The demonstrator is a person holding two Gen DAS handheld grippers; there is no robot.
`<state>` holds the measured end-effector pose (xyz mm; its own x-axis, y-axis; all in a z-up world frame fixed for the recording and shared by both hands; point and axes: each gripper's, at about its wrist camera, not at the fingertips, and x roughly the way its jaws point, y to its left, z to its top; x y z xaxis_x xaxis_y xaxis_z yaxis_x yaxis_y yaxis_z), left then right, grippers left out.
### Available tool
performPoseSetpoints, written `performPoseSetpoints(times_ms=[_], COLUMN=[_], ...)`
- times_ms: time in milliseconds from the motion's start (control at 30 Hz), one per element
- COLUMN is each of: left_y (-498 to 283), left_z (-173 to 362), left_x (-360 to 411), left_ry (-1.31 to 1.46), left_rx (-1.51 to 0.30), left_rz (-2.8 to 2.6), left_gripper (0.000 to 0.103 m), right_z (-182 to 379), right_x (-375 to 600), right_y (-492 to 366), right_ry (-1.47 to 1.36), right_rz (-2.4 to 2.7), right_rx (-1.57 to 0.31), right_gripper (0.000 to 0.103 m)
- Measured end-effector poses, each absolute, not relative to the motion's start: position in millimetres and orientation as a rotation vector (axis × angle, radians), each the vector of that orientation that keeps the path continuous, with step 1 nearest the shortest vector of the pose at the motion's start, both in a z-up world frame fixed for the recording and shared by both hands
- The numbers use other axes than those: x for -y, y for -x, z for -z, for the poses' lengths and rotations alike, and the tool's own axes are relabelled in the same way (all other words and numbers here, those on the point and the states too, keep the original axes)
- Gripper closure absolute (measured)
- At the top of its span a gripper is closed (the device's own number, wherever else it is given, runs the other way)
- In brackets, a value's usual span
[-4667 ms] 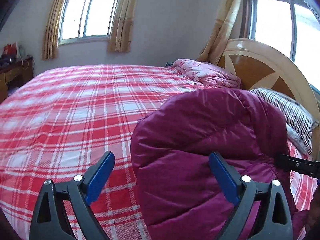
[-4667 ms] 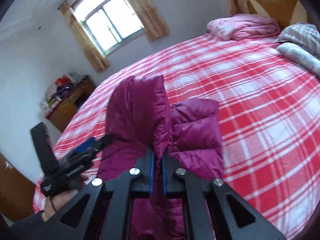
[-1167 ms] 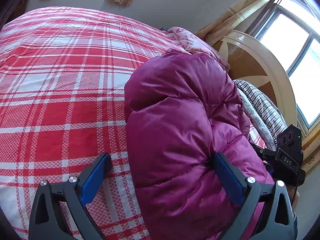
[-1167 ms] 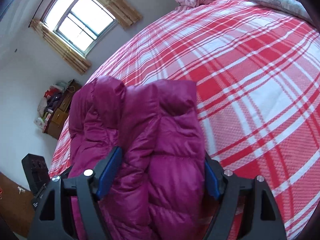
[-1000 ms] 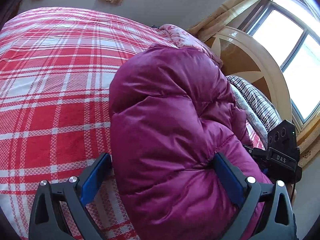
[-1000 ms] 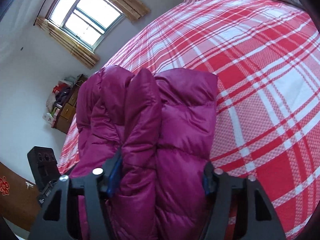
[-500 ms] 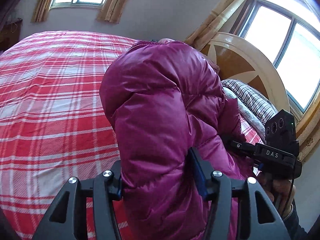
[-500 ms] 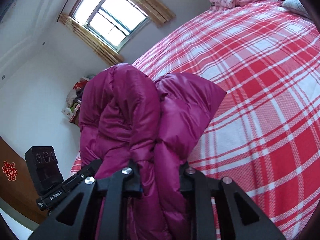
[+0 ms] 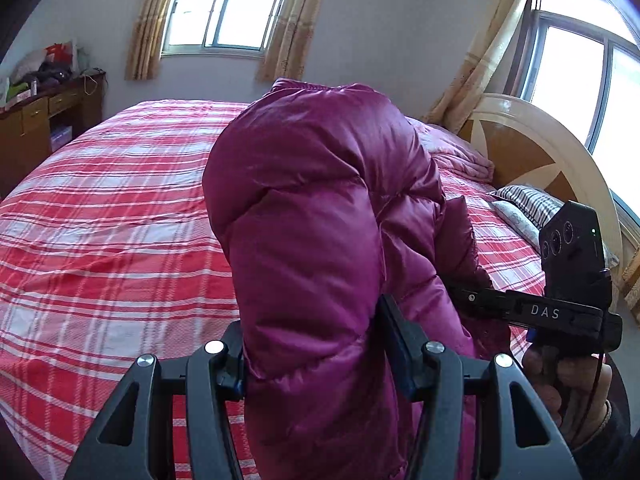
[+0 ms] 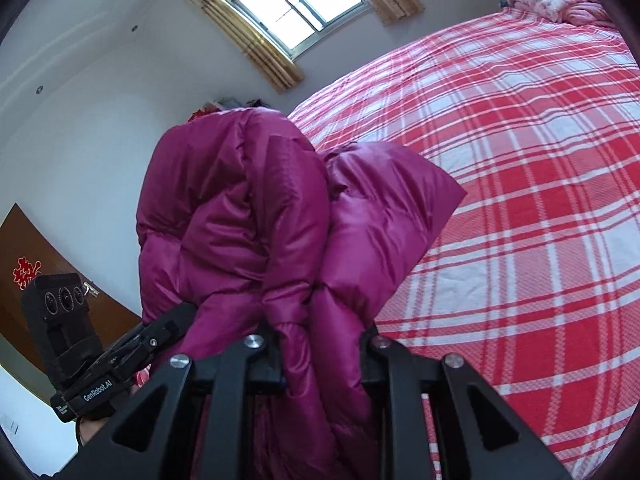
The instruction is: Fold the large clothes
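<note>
A folded magenta puffer jacket (image 9: pixel 320 208) hangs lifted above the red plaid bed (image 9: pixel 112 216). My left gripper (image 9: pixel 316 356) is shut on one thick end of it, the padding bulging up between the blue pads. In the right wrist view the same jacket (image 10: pixel 256 224) rises in front of the camera, and my right gripper (image 10: pixel 322 354) is shut on its other end. The other hand's gripper shows at the right edge of the left wrist view and at the lower left of the right wrist view.
The plaid bed (image 10: pixel 540 200) spreads wide beyond the jacket. A pink quilt (image 9: pixel 460 152) and a striped pillow (image 9: pixel 528 200) lie by the wooden headboard (image 9: pixel 532 148). A cluttered wooden dresser (image 9: pixel 44 112) stands at the far left under the window.
Both grippers closed on the folded jacket's ends and lifted it off the bed. The views tilted up, so the windows and walls now show.
</note>
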<state>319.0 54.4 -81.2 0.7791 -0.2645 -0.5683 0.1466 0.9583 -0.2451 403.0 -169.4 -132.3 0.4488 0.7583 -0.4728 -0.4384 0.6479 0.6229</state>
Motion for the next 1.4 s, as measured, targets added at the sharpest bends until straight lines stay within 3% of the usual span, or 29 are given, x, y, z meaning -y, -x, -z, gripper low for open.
performPoseSetpoints(times_ms=[767, 1200, 1400], left_y=[-294.2, -297.4, -295.9], left_z=[104.2, 140.1, 148.9], left_x=[-166.5, -193.6, -198.4], left_ry=[0.248, 0.285, 0.291], left_rx=[-0.627, -0.684, -0.703], left_rz=[0.014, -0.016, -0.035], left_gripper=[0.048, 0.048, 0.041], right_z=[159.3, 190.5, 193.9], right_x=[6.1, -23.1, -26.8], right_y=[-450.9, -474.1, -474.2], right_ry=[-0.322, -0.284, -0.266], right_rz=[-0.933, -0.903, -0.88], right_rx=[-0.915, -0.964, -0.976], right_gripper=[0.081, 0.081, 0.079])
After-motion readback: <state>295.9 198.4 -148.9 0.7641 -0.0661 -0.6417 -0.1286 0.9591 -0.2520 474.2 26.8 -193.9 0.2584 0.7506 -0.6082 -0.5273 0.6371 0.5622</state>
